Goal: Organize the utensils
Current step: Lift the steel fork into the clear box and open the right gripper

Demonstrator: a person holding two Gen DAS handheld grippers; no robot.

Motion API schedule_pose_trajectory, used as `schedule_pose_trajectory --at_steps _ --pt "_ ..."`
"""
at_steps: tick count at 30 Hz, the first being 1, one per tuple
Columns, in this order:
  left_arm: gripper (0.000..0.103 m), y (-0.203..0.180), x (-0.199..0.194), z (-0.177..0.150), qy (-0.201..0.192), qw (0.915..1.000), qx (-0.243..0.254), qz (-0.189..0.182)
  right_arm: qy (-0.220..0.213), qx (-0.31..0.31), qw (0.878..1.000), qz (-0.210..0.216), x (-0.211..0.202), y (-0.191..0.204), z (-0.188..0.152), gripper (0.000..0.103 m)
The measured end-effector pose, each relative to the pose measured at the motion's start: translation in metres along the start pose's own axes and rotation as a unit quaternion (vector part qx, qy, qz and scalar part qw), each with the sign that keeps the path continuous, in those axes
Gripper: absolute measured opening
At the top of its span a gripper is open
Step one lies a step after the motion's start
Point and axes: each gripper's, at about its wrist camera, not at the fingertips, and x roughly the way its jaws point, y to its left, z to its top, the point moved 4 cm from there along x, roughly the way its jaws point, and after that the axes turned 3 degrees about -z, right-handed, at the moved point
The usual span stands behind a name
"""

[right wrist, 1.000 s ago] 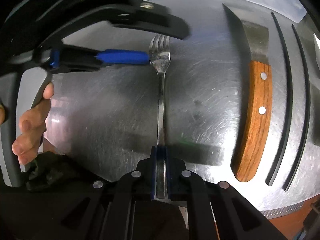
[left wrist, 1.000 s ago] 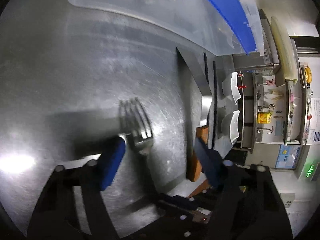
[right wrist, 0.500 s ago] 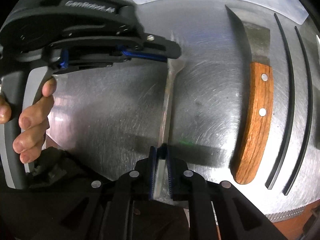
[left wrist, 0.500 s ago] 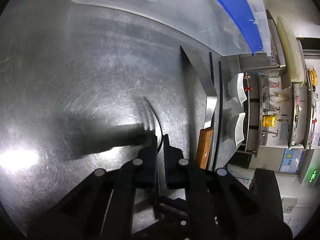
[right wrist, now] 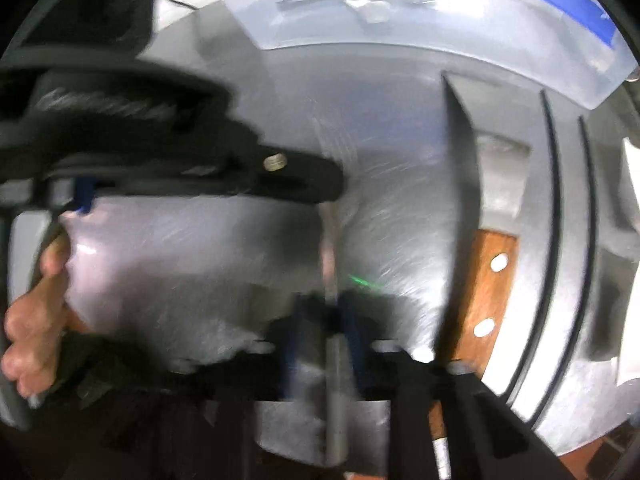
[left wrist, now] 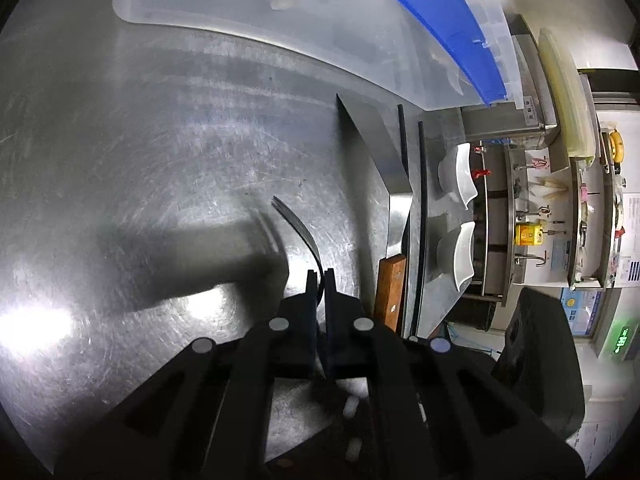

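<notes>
Scratched steel counter (left wrist: 168, 152); beyond its edge, two white dishes (left wrist: 460, 176) on a lower shelf, a yellow box (left wrist: 528, 234), a green-lit display (left wrist: 622, 342) at far right.

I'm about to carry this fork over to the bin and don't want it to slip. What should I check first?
1. Left gripper shut on the fork: ok, the fingers pinch it edge-on near the head.
2. Right gripper free of the handle: cannot tell, that view is blurred; the fingers seem parted around it.
3. Fork lifted off the table: cannot tell.
4. Cleaver clear of the fork: ok, it lies apart.
5. Chopsticks clear of the fork: ok, beyond the cleaver.
6. Bin reachable: ok, straight ahead at the table's far end.
</notes>
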Motion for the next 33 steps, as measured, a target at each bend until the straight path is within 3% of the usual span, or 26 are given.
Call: schedule_pose_trajectory --at_steps 7,13,19,22,24,29,33 --pt "0.003 -0.001 -0.006 -0.004 0.008 0.9998 0.002 -0.018 0.000 0.019 1.000 0.013 -0.006 -0.002 -0.002 0.009" --pt "0.003 -0.050 -0.053 0.001 -0.029 0.9958 0.069 -0.054 -0.058 0.028 0.997 0.042 -0.068 -0.005 0.009 0.009" --pt "0.003 -0.127 -0.128 0.053 -0.116 0.9753 0.168 -0.085 -0.160 -0.018 0.987 -0.007 -0.159 -0.010 0.076 0.008" --pt "0.003 -0.163 -0.165 0.100 -0.171 0.9596 0.211 -0.075 -0.205 -0.040 0.977 -0.036 -0.200 -0.016 0.130 0.008" --pt "0.003 -0.175 -0.178 0.130 -0.194 0.9553 0.214 -0.064 -0.222 -0.046 0.973 -0.048 -0.213 -0.023 0.176 0.008" --pt "0.003 -0.159 -0.166 0.210 -0.189 0.9653 0.175 -0.039 -0.181 -0.023 0.983 -0.016 -0.173 -0.055 0.261 0.009" --pt "0.003 -0.107 -0.117 0.257 -0.145 0.9835 0.108 -0.004 -0.115 0.015 0.993 0.036 -0.114 -0.078 0.295 0.009"
